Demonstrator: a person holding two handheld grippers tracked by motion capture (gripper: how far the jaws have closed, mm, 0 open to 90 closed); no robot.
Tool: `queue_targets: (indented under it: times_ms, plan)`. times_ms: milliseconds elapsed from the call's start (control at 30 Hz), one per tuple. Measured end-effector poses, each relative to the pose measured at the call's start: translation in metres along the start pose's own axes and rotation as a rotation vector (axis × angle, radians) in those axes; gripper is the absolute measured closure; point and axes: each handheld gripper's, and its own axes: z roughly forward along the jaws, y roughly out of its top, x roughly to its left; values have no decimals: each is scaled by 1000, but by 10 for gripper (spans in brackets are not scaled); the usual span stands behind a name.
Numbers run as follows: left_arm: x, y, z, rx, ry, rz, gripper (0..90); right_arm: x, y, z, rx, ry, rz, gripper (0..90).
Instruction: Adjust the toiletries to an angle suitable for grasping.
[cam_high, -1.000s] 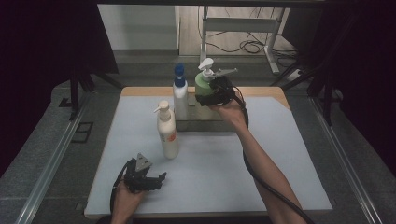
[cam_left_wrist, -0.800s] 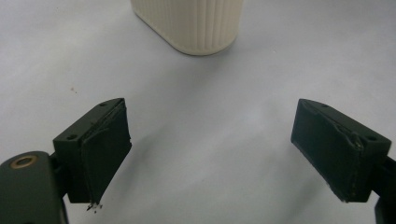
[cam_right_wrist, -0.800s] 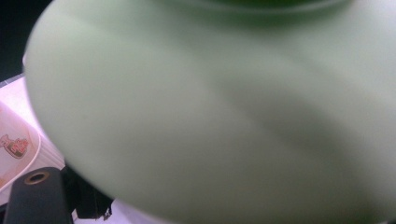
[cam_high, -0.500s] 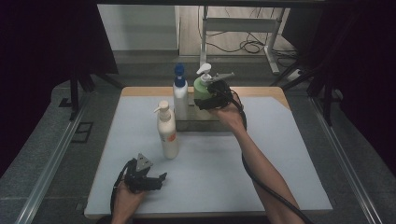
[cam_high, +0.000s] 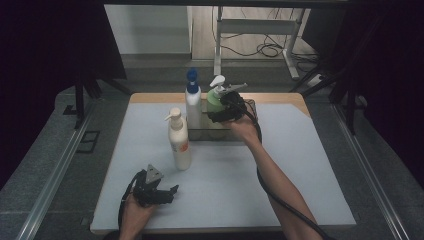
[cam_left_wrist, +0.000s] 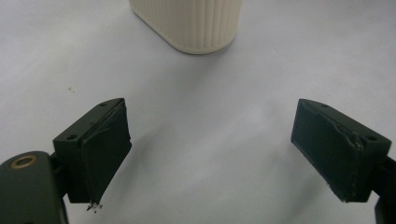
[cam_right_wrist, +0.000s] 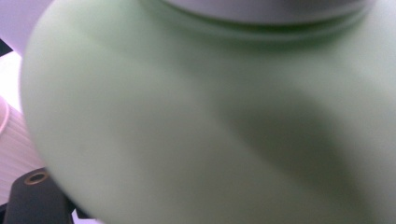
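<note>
At tray (cam_high: 200, 134), green bottle (cam_high: 215, 99) lowered, right claw (cam_high: 223, 111) gripping

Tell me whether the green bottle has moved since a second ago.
Yes. The green bottle, held in the right gripper, has sunk lower beside the standing blue-capped bottle.

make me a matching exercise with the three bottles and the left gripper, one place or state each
Things:
1. cream bottle
2. blue-capped bottle
3. green bottle
4. left gripper

Places or states:
a. jaws open with nothing between them, near table edge
b. in the right gripper
c. alone on the mat, in front of the tray
d. at the tray's left side

Pairs: 1-c, 2-d, 3-b, 4-a
</note>
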Motion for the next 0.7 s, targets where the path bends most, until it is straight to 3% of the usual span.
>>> queue_targets:
  times_ms: [300,700]
  plan:
    - [0,0,0,1,1,1,116,0,-5,8,33,7,-8,118]
    - [-1,0,1,2,-1,1,116,-6,-5,11,27,31,4,108]
